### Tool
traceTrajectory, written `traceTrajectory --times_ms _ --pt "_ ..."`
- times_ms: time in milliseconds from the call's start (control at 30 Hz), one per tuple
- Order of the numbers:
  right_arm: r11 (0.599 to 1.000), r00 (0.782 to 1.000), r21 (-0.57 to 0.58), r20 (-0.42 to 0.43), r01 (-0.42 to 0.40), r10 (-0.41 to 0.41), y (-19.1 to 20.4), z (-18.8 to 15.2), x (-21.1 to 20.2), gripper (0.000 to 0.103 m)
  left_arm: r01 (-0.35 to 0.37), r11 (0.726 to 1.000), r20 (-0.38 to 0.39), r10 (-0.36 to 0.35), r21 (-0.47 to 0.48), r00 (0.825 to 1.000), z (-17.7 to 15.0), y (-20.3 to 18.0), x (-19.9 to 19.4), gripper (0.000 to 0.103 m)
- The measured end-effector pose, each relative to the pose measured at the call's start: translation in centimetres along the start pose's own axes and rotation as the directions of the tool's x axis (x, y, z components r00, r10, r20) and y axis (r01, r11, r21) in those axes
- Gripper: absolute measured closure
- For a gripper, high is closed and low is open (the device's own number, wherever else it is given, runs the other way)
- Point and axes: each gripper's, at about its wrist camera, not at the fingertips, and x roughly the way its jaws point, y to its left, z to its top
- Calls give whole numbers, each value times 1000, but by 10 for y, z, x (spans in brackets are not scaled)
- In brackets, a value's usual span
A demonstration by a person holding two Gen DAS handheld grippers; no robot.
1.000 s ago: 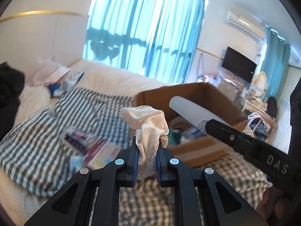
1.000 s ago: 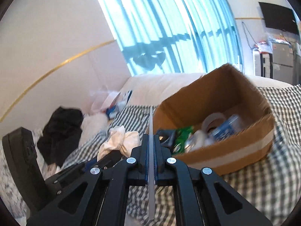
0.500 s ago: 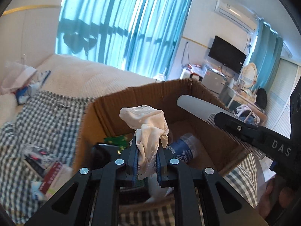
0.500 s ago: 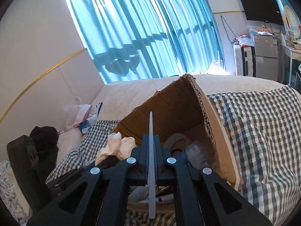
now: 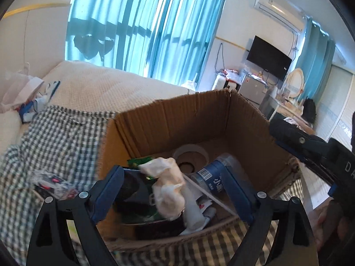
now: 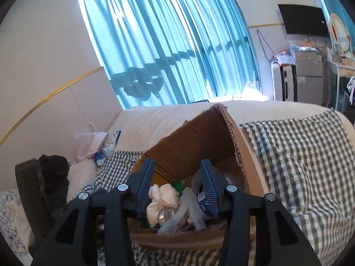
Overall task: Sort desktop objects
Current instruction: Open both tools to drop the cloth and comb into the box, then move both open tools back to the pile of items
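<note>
Both your grippers hang open over the cardboard box (image 5: 168, 119)
Your left gripper (image 5: 173, 188) has its jaws spread wide; the crumpled cream cloth (image 5: 168, 186) lies among the box's clutter beside a water bottle (image 5: 213, 175). Your right gripper (image 6: 177, 188) is released too, holding nothing

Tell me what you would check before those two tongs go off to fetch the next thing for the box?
1. Left tongs open: ok, the fingers stand wide apart.
2. Right tongs open: ok, nothing sits between the fingers.
3. Crumpled cloth inside the cardboard box: ok, but it looks blurred, so whether it has settled: cannot tell.
4. White comb in the box: cannot tell; a thin white strip lies among the contents.
5. Room left in the box: ok; a water bottle and a tape roll lie low.
6. More to sort: ok, small packets remain on the checked cloth.
</note>
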Motion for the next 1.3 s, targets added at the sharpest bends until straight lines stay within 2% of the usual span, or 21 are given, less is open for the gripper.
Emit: traceTrajectory --times_ms 133,233,300,367,567,700,800,867,967,1200,1300 --pt "999 1000 -42 -7 2 -2 22 -3 -23 59 -39 999 35 38 11 999 7 13 -38 3" --pt "996 1000 -86 -20 -2 1 44 -13 -36 58 -55 998 61 54 4 997 6 30 -68 1" --pt "994 1000 -107 -29 -5 2 59 -22 -41 56 -91 996 71 90 8 993 4 45 -85 0" --pt "992 999 -128 -45 -13 7 75 -35 -42 51 -137 991 79 136 8 988 -3 62 -101 0" --pt "988 991 -149 -129 -41 22 107 -84 -21 46 -237 971 36 238 -30 971 -38 120 -121 0" --pt "985 985 -164 -171 -58 30 121 -126 1 45 -286 955 -16 286 -74 958 -76 162 -112 0" --pt "982 982 -182 -189 -57 22 128 -159 20 45 -316 945 -39 313 -83 949 -105 181 -101 0" --pt "981 978 -184 -206 -57 18 128 -173 31 45 -316 945 -51 313 -81 948 -123 189 -91 0" --pt "984 966 -166 -259 -60 15 123 -188 54 45 -289 956 -72 286 -39 956 -133 189 -68 0" --pt "990 956 -134 -295 -51 9 104 -202 90 45 -254 962 -73 262 103 962 -145 167 -15 0" --pt "993 948 -99 -317 -60 26 96 -206 102 45 -265 953 -87 280 148 956 -149 162 5 0"
